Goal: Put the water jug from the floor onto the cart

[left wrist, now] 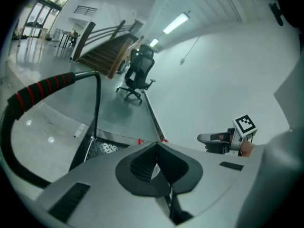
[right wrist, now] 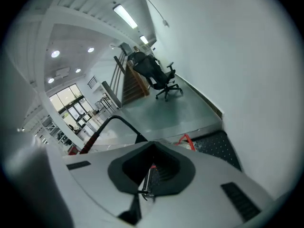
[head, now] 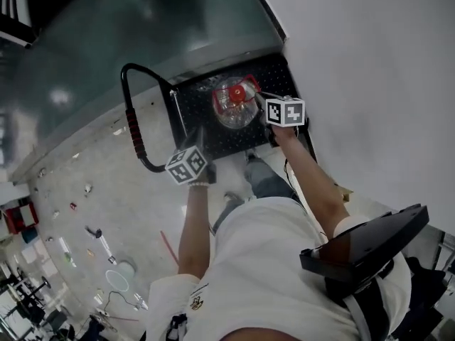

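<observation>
The clear water jug (head: 234, 105) with a red cap and handle stands on the cart's black studded platform (head: 213, 137) by the white wall. Both grippers hang above the cart's near edge, their marker cubes showing in the head view, left (head: 187, 165) and right (head: 285, 111), apart from the jug. My left gripper (left wrist: 156, 147) is shut with nothing between its jaws. My right gripper (right wrist: 151, 150) is shut and empty too. Just past the right gripper's jaws shows the jug's red handle (right wrist: 187, 140).
The cart's black push handle with a red grip (head: 133, 123) curves up at the left. The white wall (head: 370, 62) runs close along the right. A black office chair (left wrist: 137, 72) and a staircase stand farther off. Small items lie on the floor (head: 99, 240).
</observation>
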Demonstrator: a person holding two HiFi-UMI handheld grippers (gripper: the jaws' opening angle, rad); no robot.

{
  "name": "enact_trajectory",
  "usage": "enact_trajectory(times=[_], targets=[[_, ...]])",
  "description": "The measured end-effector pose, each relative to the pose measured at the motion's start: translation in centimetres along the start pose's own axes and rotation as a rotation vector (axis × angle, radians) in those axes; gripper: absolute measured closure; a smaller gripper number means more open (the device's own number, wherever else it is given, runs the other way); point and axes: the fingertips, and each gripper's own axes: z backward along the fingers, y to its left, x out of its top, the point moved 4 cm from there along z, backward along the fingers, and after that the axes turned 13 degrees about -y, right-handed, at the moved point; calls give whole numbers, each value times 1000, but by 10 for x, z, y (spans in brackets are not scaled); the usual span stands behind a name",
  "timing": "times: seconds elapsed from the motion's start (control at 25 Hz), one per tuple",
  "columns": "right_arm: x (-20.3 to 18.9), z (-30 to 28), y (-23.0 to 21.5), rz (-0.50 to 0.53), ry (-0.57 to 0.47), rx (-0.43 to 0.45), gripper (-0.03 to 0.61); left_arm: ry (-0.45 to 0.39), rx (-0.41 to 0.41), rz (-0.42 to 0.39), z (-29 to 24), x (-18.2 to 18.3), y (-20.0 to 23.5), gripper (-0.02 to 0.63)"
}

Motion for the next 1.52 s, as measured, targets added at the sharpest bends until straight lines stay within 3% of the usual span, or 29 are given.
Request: enact_trajectory(times=[0.28,0.48,0.72,1.0,1.24,1.52], targets=[[-14,125,115,56,-157,132,565,-65,-126,-130,124,15,-44,611],[-41,192,152,42,-229,176,565,-82,-214,-178,189,18,-76,611],[-58,260,164,36,-243,206,565,-134,-199,-166,245,14,-104,611],[-50,314,157,-2,-311,217,565,-127,-191,-170,253,-4,-147,611],[-56,311,146,71,-252,198,565,-121,-214,-191,244,-17,-178,611],[-51,310,133,98,-228,195,565,-140,-180,-214,243,-17,-184,611]])
